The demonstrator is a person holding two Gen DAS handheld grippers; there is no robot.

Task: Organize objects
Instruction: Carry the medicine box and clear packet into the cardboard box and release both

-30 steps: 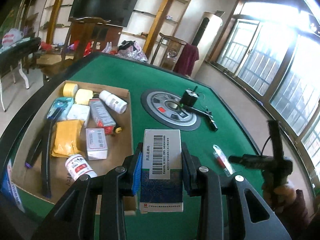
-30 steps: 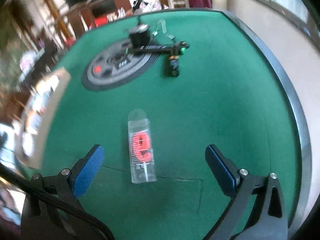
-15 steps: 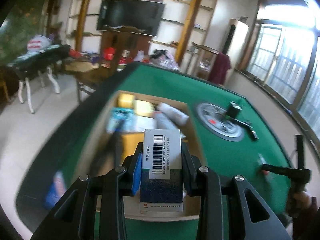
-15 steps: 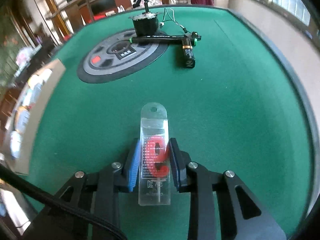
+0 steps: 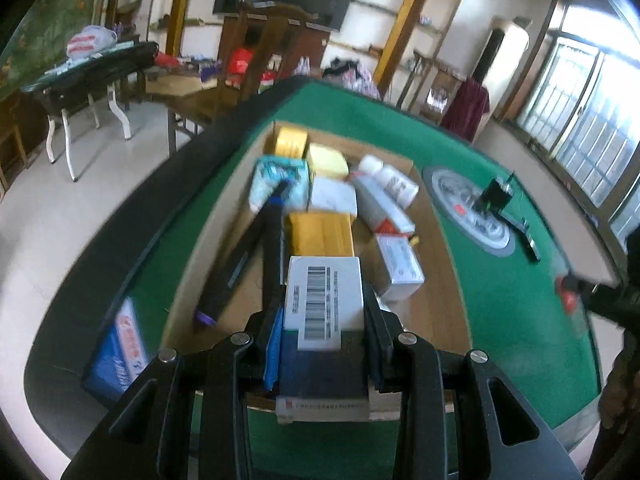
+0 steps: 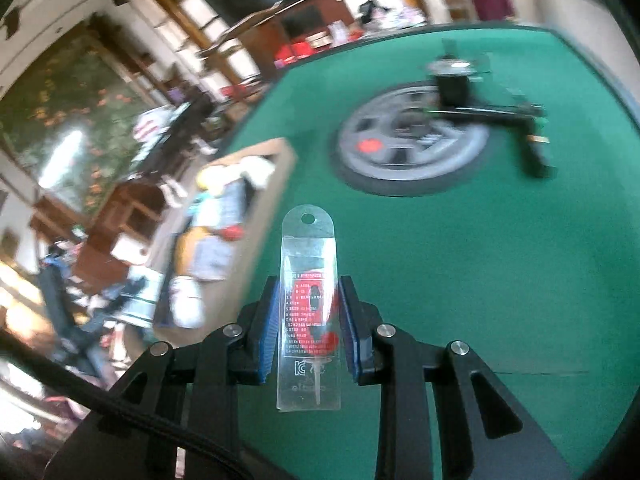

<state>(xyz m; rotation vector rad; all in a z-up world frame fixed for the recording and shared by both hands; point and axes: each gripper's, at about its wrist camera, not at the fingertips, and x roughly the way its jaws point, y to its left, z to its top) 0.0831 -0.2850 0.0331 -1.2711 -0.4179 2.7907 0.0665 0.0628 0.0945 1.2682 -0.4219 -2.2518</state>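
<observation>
My left gripper is shut on a white and dark blue medicine box with a barcode and holds it over the near end of a shallow cardboard box. That box holds bottles, small cartons, a yellow packet and a long black tool. My right gripper is shut on a clear plastic blister pack with a red tool inside, lifted above the green table. The cardboard box lies to its left. The right gripper also shows at the right edge of the left wrist view.
A grey round disc with a black motor and a black arm sits on the far part of the table. A blue and white carton lies outside the cardboard box by the table's left rim. Chairs and tables stand beyond.
My left gripper has carried the medicine box left, over the cardboard box. My right gripper closed on the blister pack, lifted it and swung left.
</observation>
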